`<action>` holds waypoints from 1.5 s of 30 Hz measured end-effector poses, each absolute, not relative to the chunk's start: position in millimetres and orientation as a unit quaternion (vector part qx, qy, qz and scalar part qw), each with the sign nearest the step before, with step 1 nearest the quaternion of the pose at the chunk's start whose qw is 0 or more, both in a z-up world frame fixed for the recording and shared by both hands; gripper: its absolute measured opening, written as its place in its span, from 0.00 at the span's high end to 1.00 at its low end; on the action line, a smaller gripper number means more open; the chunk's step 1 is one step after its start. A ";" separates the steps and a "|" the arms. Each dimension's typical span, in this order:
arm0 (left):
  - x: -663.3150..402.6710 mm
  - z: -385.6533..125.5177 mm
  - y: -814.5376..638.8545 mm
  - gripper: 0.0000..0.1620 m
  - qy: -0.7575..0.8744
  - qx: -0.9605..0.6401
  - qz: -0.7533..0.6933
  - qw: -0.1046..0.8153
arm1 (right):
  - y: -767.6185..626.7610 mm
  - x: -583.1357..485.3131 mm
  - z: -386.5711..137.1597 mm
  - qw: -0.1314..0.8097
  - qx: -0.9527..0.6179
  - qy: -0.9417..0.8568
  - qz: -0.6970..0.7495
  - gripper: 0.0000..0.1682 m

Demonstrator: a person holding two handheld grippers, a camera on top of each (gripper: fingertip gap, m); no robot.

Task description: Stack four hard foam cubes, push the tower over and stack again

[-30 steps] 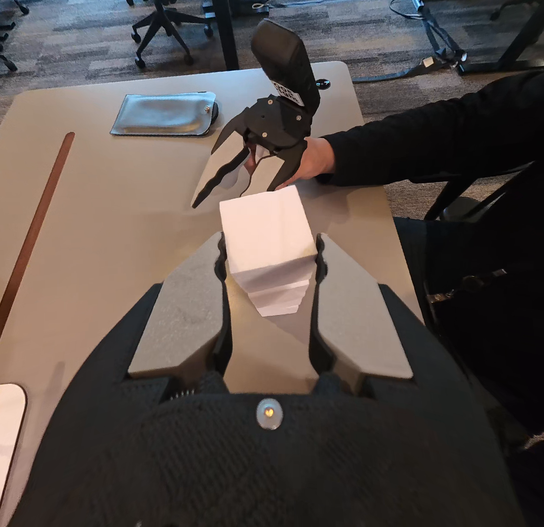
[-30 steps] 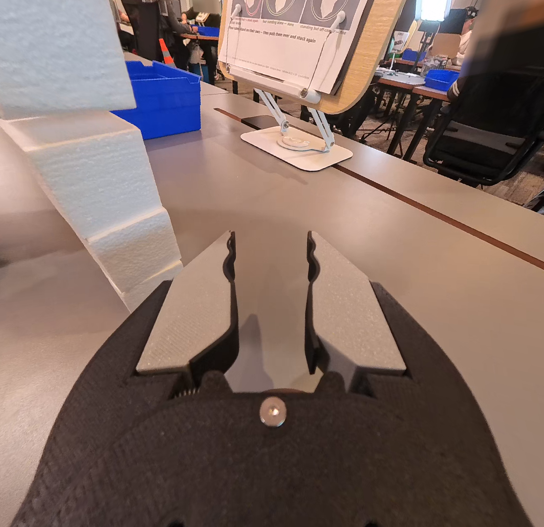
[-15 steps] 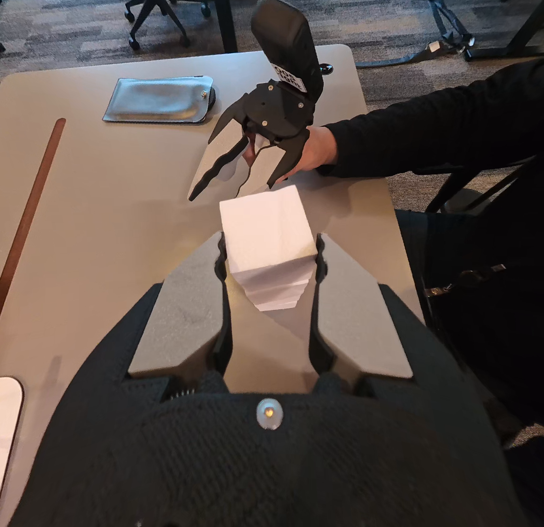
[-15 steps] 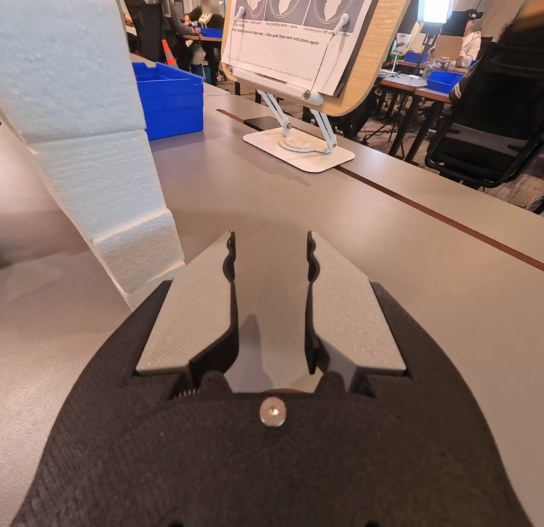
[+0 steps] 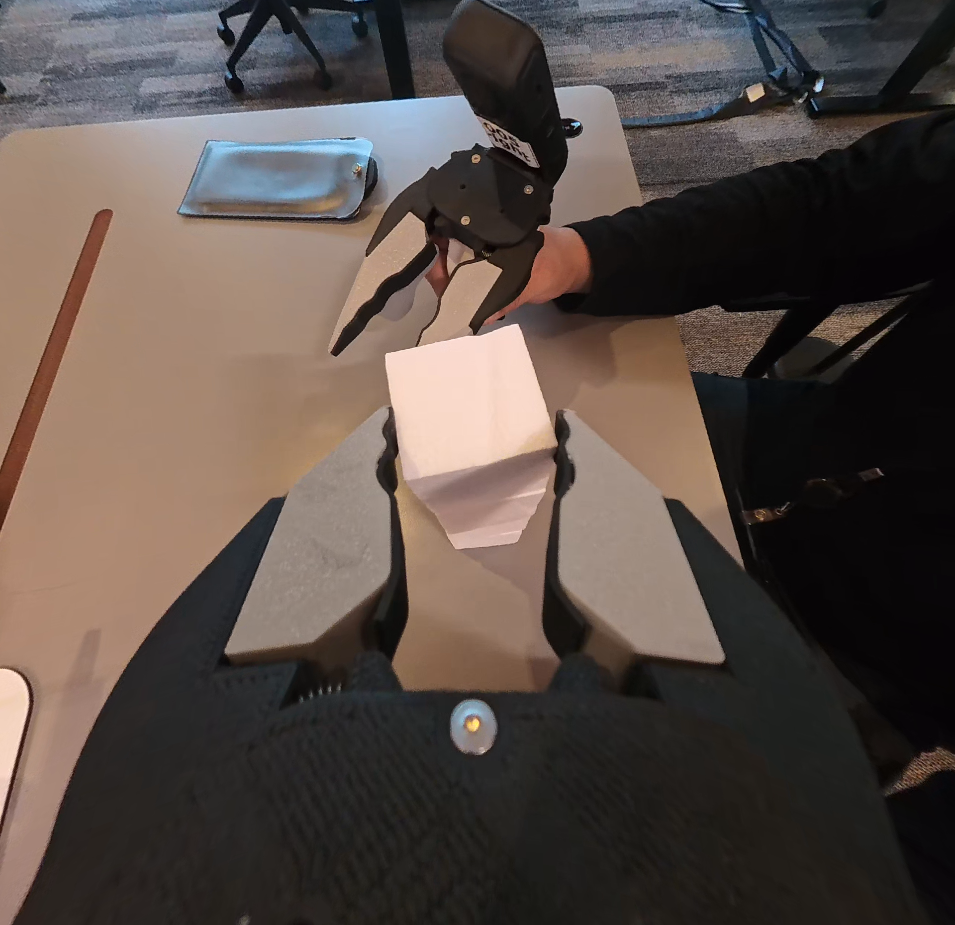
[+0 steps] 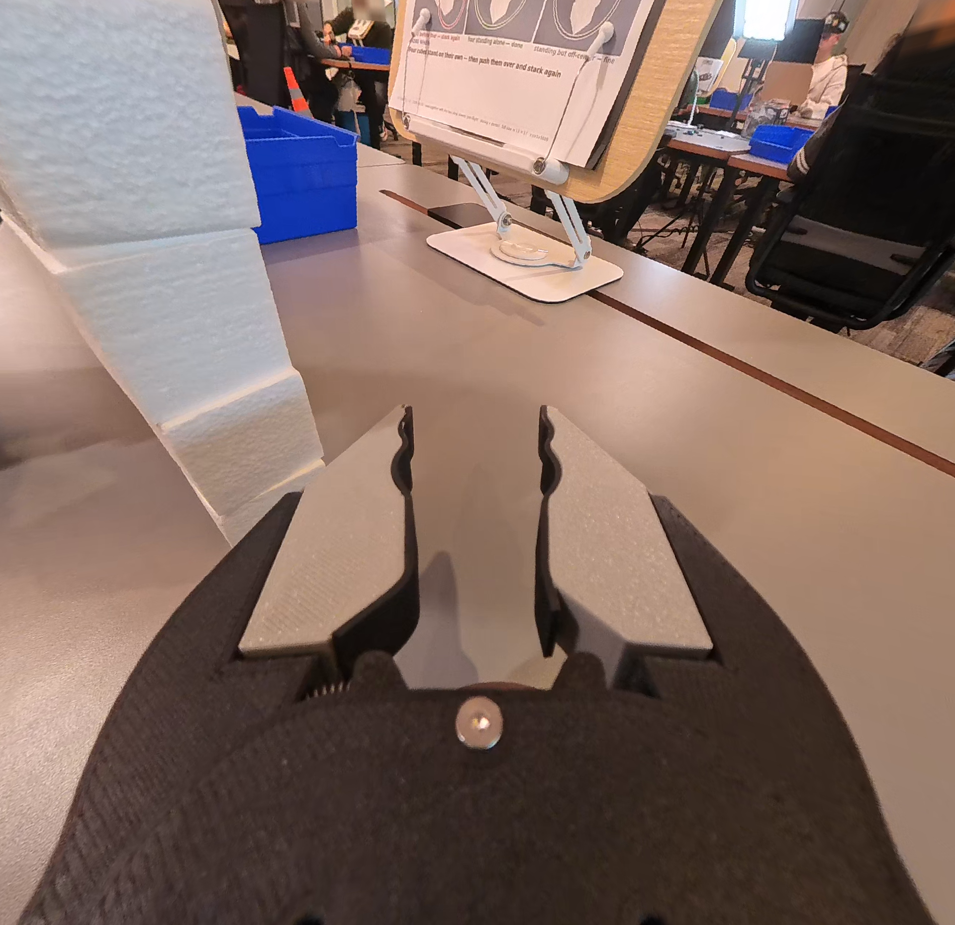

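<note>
A tower of white foam cubes [image 5: 480, 512] stands on the grey table [image 5: 181, 409], slightly staggered. My left gripper [image 5: 473, 424] looks down on it, and its grey fingers press both sides of the top cube [image 5: 465, 398]. In the right wrist view the tower [image 6: 170, 321] rises at the left, with the top cube [image 6: 103, 99] set a little off the one below. My right gripper [image 6: 475, 424] is open and empty, low over the table just right of the tower's base. It also shows in the left wrist view [image 5: 405, 341], held beyond the tower with its fingers spread.
A grey pouch [image 5: 274, 179] lies at the table's far side. A blue bin [image 6: 305, 176] and a document stand [image 6: 522, 259] stand beyond the tower. A brown strip [image 5: 51, 342] runs along the table. A black-sleeved arm [image 5: 749, 238] reaches in from the right.
The tower has grown larger and shifted right in the right wrist view as my right gripper moved slightly. My left gripper has stayed around the top cube.
</note>
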State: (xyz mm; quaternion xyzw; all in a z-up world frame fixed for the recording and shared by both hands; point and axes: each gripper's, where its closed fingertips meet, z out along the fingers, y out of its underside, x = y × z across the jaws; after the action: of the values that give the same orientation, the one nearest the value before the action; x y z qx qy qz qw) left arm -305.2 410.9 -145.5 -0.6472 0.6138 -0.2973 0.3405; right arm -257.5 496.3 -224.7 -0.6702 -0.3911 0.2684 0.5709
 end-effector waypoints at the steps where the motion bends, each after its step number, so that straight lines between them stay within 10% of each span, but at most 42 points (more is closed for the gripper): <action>1: -305.4 -145.2 411.4 0.63 0.614 -0.647 -0.297 0.342 | 496.1 -257.7 -224.9 0.570 -0.670 -0.392 0.269 0.73; 33: -319.5 -95.6 429.4 0.49 0.505 -0.658 -0.334 0.447 | 496.2 -257.0 -219.4 0.576 -0.666 -0.387 0.275 0.73; 38: -385.1 -64.7 465.1 0.56 0.287 -0.682 -0.367 0.564 | 495.7 -253.4 -214.3 0.583 -0.663 -0.379 0.279 0.73; 45: -489.6 -194.9 505.7 1.00 0.079 -0.784 -0.220 0.575 | 489.0 -255.1 -210.1 0.583 -0.653 -0.391 0.285 0.74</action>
State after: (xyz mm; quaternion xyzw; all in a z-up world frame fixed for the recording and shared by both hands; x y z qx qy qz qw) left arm -489.6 505.7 -194.9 -0.7839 0.0788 -0.2196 0.5754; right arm -255.1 489.0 -210.1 -0.6532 -0.3910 0.2847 0.5826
